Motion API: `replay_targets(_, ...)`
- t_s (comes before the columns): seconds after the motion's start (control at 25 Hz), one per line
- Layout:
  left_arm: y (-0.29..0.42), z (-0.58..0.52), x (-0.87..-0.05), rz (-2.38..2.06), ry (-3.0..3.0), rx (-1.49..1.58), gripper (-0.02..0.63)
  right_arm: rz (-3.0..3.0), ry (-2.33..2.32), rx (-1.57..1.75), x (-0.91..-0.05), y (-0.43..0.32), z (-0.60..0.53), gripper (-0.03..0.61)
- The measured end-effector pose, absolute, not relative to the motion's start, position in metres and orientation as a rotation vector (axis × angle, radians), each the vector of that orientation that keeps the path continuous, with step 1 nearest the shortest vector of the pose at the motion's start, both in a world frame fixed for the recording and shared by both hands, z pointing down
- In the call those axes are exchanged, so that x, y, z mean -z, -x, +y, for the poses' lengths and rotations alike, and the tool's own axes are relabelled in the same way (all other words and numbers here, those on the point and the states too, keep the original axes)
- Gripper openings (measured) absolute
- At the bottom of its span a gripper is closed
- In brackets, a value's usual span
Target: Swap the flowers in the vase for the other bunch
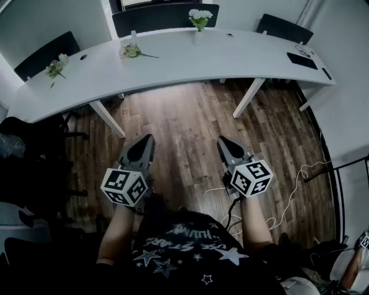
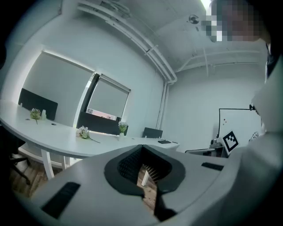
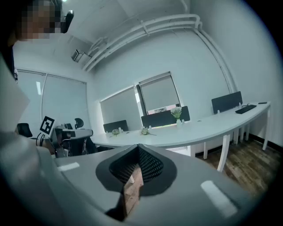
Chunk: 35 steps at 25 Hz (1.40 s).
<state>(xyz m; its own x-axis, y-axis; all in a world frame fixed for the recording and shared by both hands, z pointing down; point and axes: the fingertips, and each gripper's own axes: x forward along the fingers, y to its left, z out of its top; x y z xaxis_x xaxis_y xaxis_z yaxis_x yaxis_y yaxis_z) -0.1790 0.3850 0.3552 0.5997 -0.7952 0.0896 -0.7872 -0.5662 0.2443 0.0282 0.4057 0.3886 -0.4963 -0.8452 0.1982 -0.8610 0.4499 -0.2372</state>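
Underfoot, a dark brown wood floor (image 1: 184,115). Past it, far ahead, a long white curved counter (image 1: 230,57).

Down low, close to the body, the grey left tool (image 1: 145,143) and the grey right tool (image 1: 225,144). Both shut tight, holding nothing, well apart from the counter.

At the far edge of the counter, near the middle, a small pale vase (image 3: 178,122) with a bunch of white flowers (image 1: 200,17) standing in it. Left of that, flat on the counter, a loose bunch of pale flowers (image 1: 132,52) with a long stem. Further left, near the end, one more little loose bunch (image 1: 55,69).

Looks like the very start, with no swap done yet.

- Walk right up to the counter first.
- Open one tool wide before reaching in.
- Pinch the white flowers low on the stems, just above the vase rim.
- Lift straight up, to keep the vase from tipping.
- Steady the vase with the other tool if needed.
- Squeeze softly, to keep from snapping thin stems.
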Motion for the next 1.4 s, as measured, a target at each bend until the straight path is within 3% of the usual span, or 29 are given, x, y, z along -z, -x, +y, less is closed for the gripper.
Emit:
replay_targets(0.96,0.199,0.377,-0.357,-1.379,-2.531,0.075,0.008,-2.705,-1.553,-0.494,-0.391,-0.025,0.393,0.002)
replay_targets(1.4,0.229,0.290,-0.376,-1.402,-2.480,0.071,0.008,-2.628,-1.575,-0.564,-0.412,-0.012,0.320,0.002)
